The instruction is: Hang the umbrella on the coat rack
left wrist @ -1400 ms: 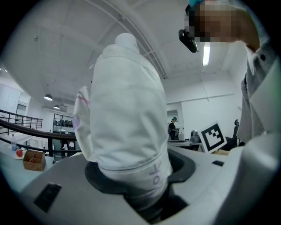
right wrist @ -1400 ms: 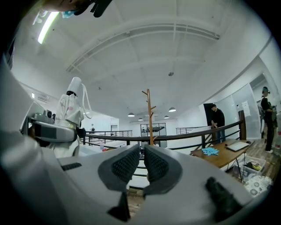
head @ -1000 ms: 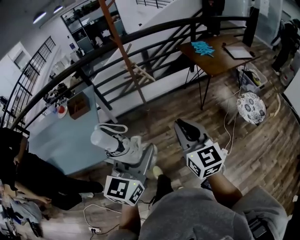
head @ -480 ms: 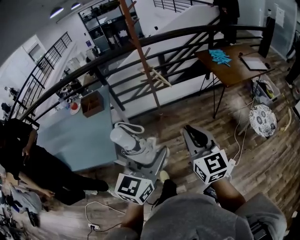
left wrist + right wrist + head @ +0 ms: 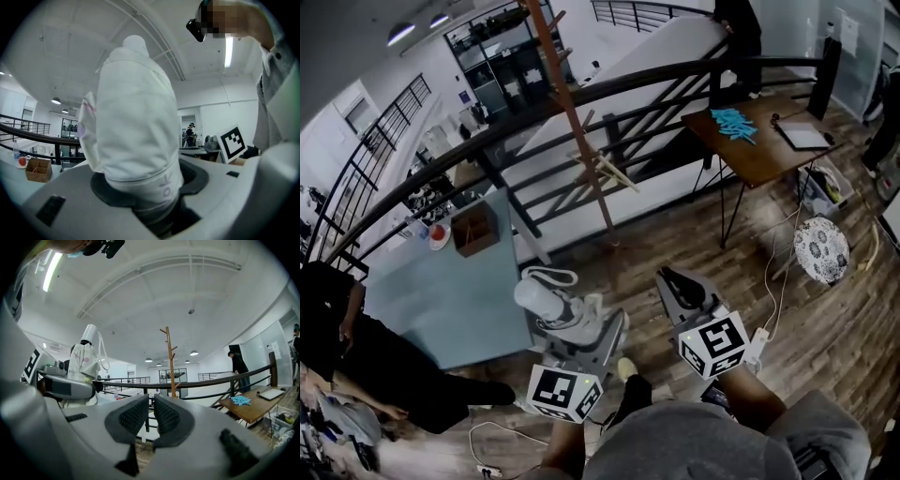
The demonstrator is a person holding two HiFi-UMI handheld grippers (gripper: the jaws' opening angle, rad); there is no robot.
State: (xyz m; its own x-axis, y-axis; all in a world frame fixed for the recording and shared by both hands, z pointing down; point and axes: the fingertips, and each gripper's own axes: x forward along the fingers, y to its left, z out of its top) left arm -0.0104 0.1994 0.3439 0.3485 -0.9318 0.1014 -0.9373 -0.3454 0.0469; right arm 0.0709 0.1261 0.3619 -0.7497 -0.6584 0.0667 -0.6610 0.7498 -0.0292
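- left gripper point(image 5: 570, 321), lower centre of the head view, is clamped on the folded white umbrella point(image 5: 542, 298)
- right gripper point(image 5: 679, 285), just to its right: jaws together, empty
- coat rack point(image 5: 574, 131) stands upper centre, well apart

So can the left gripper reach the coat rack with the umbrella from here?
Probably not yet. The left gripper holds the umbrella upright, but the coat rack stands well off, by the railing. The wooden floor between them looks free, so stepping closer should do it.
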